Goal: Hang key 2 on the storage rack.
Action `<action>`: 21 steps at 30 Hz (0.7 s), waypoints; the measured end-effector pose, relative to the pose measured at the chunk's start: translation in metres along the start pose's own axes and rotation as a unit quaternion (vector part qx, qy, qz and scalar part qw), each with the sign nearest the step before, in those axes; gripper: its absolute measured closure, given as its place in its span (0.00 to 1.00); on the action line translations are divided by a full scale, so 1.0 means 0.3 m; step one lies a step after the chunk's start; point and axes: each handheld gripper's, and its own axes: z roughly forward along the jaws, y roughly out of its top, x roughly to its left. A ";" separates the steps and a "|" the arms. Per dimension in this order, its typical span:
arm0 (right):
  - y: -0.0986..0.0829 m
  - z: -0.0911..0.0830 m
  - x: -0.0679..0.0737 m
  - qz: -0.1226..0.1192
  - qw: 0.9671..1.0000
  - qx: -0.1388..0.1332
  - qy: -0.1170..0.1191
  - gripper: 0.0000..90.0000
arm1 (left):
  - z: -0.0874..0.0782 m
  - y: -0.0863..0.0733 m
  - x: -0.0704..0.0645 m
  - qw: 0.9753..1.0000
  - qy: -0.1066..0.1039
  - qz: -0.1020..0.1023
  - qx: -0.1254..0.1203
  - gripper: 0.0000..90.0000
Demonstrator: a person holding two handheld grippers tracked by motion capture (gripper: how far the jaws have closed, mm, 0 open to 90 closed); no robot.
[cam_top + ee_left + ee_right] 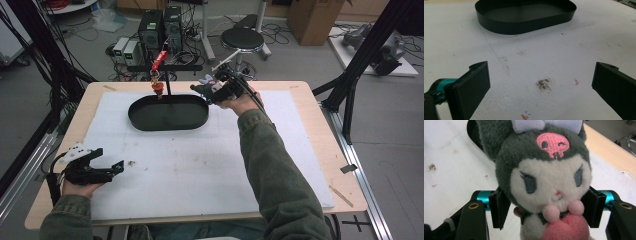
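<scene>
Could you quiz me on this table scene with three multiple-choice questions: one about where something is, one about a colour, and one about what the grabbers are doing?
1. Where is the black tray?
A. far middle of the table
B. near right corner
C. on the floor

2. What colour is the skull on the plush toy?
A. green
B. pink
C. yellow

3. How is the left gripper?
A. shut on the toy
B. shut on the tray
C. open, holding nothing

Answers: 1 A, the high view shows it there. 2 B, pink stitching on its dark hood. 3 C, its jaws stand wide apart over bare white foam; the right gripper clamps the toy.
</scene>
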 end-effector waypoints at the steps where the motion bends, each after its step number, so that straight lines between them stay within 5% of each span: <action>1: 0.012 -0.003 -0.005 0.003 1.000 -0.004 0.000 0.38 | 0.001 0.000 0.001 1.000 0.001 0.000 -0.001 0.02; 4: 0.041 0.003 -0.019 0.012 1.000 -0.009 -0.001 0.38 | 0.002 -0.001 0.003 1.000 0.001 0.001 0.002 0.02; 16: 0.149 0.045 -0.010 -0.012 1.000 -0.005 0.005 0.38 | 0.006 -0.002 0.003 1.000 -0.001 0.007 0.002 0.02; 21: 0.196 0.054 -0.009 -0.006 1.000 0.005 -0.016 0.38 | 0.007 -0.002 0.008 1.000 0.001 0.010 -0.001 0.02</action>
